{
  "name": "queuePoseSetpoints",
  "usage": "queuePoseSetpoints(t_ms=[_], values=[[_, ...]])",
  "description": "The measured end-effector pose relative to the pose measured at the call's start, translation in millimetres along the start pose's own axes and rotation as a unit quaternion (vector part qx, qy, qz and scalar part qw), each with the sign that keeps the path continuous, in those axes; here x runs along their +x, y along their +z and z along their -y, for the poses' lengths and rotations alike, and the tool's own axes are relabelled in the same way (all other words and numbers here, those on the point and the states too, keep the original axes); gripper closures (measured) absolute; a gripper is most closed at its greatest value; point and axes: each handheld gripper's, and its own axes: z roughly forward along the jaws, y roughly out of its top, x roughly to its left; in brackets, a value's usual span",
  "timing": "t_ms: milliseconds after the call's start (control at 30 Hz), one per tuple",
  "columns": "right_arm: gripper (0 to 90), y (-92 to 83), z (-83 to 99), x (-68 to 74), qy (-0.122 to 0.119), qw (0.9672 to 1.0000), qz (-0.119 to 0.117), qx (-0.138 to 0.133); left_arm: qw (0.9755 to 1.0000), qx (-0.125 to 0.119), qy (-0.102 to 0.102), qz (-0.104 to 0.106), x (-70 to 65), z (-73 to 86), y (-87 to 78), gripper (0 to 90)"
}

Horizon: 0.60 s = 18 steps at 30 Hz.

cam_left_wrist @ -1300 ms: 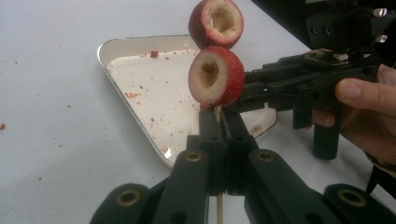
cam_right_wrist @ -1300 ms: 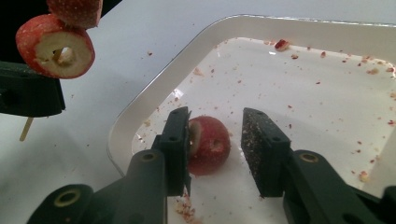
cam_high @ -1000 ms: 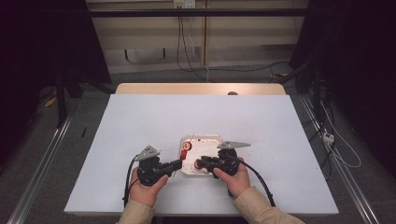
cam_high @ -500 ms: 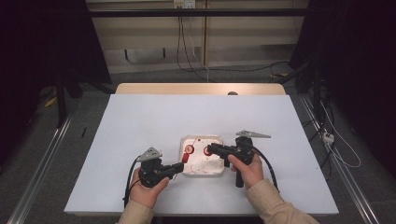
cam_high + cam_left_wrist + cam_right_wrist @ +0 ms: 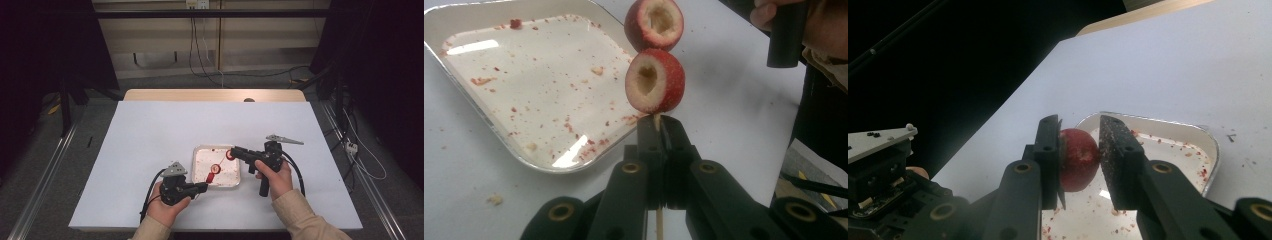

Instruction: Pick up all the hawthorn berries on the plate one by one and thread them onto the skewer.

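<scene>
Two grippers: each clamped on one part of a fruit skewer held over a foil tray.

Left gripper (image 5: 659, 131) jaws: pressed fully together on the thin wooden skewer stick (image 5: 657, 121), which passes between the pads and out below them; the grip near the lower fruit probably steadies the stick against a pull along its length.

Fruit on the stick: two cored red fruits, likely hawthorn, the lower fruit (image 5: 655, 81) just above the jaw tips and the upper fruit (image 5: 654, 23) touching it; both show hollow, pale centres.

Right gripper (image 5: 1079, 150) jaws: nearly closed on a third red fruit (image 5: 1078, 159), pads against its two sides; the hold suits threading this fruit onto the stick or drawing it off, and which of these cannot be told.

Foil tray (image 5: 199, 172): rests on the white table (image 5: 150, 135) beneath the work, apparently to catch the red and pale crumbs scattered across its floor.

High view: sets the left gripper (image 5: 202, 188) at the tray's near edge and the right gripper (image 5: 235, 152) above its far right corner, the stick slanting up between them.

Left gripper view: reveals the cored hollows and the stick in the pads, too small to read from above.

Right gripper view: gives the pad contact on the third fruit.
</scene>
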Motion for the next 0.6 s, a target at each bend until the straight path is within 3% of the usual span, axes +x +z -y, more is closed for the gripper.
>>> queuePoseSetpoints(t_ms=[600], values=[[72.0,1.7,-0.5,1.6,-0.006,0.9999,-0.008,0.008,0.9998,0.015,0.003,0.011,0.3,0.5,3.2,88.9]])
